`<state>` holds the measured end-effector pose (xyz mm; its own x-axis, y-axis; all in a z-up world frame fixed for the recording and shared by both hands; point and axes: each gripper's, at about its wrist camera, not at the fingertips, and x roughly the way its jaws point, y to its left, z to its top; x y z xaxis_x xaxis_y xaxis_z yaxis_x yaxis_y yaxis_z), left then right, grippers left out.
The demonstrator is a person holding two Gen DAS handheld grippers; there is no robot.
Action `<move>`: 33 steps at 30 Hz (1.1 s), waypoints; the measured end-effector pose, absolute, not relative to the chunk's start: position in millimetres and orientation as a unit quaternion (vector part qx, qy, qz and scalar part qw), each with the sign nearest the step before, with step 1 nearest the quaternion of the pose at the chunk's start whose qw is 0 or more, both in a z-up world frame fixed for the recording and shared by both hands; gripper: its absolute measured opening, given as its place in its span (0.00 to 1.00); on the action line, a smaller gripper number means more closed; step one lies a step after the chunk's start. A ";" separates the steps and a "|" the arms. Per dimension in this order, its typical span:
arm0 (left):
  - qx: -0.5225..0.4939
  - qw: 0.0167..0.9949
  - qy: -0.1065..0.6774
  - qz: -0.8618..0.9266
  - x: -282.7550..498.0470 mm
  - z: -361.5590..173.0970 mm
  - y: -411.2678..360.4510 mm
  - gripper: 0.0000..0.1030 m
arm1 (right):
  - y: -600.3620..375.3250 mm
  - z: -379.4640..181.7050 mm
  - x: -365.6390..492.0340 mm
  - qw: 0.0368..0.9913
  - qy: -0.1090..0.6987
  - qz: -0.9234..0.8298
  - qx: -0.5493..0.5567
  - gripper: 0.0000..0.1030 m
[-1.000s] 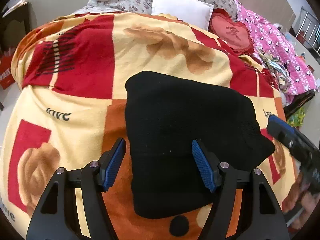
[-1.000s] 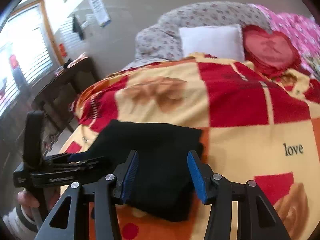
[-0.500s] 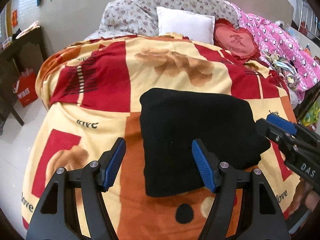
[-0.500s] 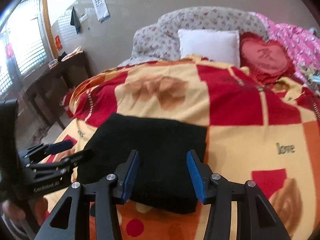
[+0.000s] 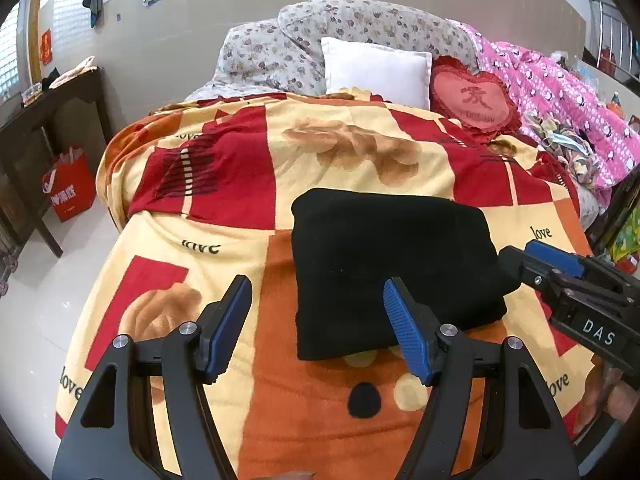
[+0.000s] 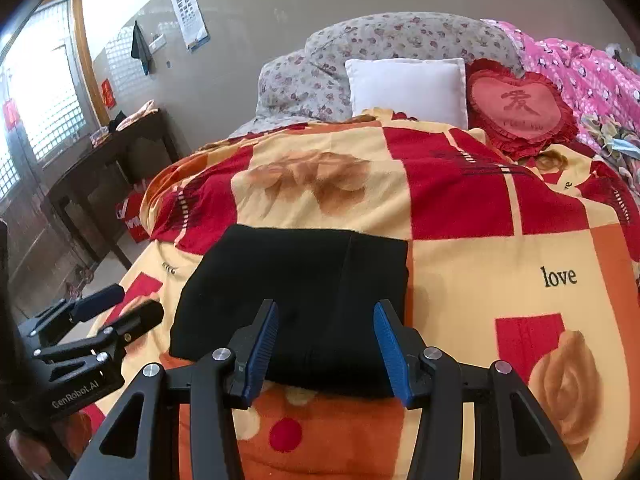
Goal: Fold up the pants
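I have pulled both claws back toward me: my left claw (image 5: 316, 326) and right claw (image 6: 326, 350) hang spread and empty above the bed's near edge. Beyond them the pants (image 5: 394, 268) lie as a compact black rectangle on the blanket (image 5: 240, 184), so I judge the folding finished.

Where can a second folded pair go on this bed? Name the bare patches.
Bare blanket lies right of the folded black pants, around the "love" print, and beyond them up to the white pillow. Crowded: the headboard end, with the heart cushion, and the pink quilt along the right edge.
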<state>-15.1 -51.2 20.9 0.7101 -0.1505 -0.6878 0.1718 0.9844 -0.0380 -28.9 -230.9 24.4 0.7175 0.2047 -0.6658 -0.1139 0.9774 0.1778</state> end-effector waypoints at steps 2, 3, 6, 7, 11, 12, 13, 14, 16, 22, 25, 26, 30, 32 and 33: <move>0.016 0.926 0.368 -0.085 -17.9 21.8 -51.4 0.67 | -230.0 25.2 -32.2 0.925 0.362 0.091 0.068 0.47; 0.017 0.926 0.368 -0.085 -19.2 22.0 -51.3 0.67 | -229.2 25.9 -33.5 0.926 0.360 0.093 0.069 0.47; 0.018 0.926 0.368 -0.085 -20.7 22.4 -51.7 0.67 | -225.9 27.6 -34.9 0.926 0.359 0.094 0.066 0.47; 0.019 0.926 0.367 -0.084 -20.7 22.5 -51.6 0.67 | -224.5 27.7 -35.0 0.926 0.359 0.095 0.065 0.47; 0.018 0.926 0.367 -0.084 -24.3 22.2 -51.3 0.67 | -220.2 26.5 -34.9 0.924 0.364 0.097 0.062 0.47; 0.018 0.926 0.367 -0.084 -24.8 22.3 -51.3 0.67 | -219.3 26.0 -35.1 0.924 0.365 0.099 0.062 0.47; 0.018 0.926 0.367 -0.084 -25.2 21.8 -51.1 0.67 | -217.8 25.6 -35.3 0.923 0.365 0.100 0.061 0.47; 0.019 0.926 0.367 -0.083 -26.5 21.8 -50.8 0.67 | -217.0 25.3 -35.1 0.923 0.366 0.101 0.060 0.47; 0.021 0.926 0.368 -0.082 -28.0 20.7 -50.5 0.67 | -214.8 24.1 -34.5 0.922 0.369 0.103 0.058 0.47; 0.021 0.925 0.371 -0.081 -28.6 19.1 -50.7 0.67 | -213.0 21.8 -33.2 0.920 0.373 0.106 0.058 0.47; 0.022 0.925 0.371 -0.080 -28.5 19.1 -50.7 0.67 | -213.1 21.5 -33.3 0.920 0.372 0.106 0.058 0.47; 0.022 0.925 0.371 -0.080 -29.3 18.9 -50.7 0.67 | -213.0 21.6 -33.2 0.920 0.373 0.106 0.059 0.47; 0.020 0.925 0.372 -0.080 -28.9 18.8 -50.4 0.67 | -212.4 21.3 -32.5 0.920 0.374 0.105 0.059 0.47; 0.019 0.924 0.373 -0.079 -27.7 17.0 -49.7 0.67 | -211.9 20.9 -32.3 0.919 0.375 0.106 0.057 0.47; 0.018 0.924 0.373 -0.079 -26.9 16.3 -50.1 0.67 | -211.7 20.3 -31.8 0.919 0.375 0.106 0.057 0.47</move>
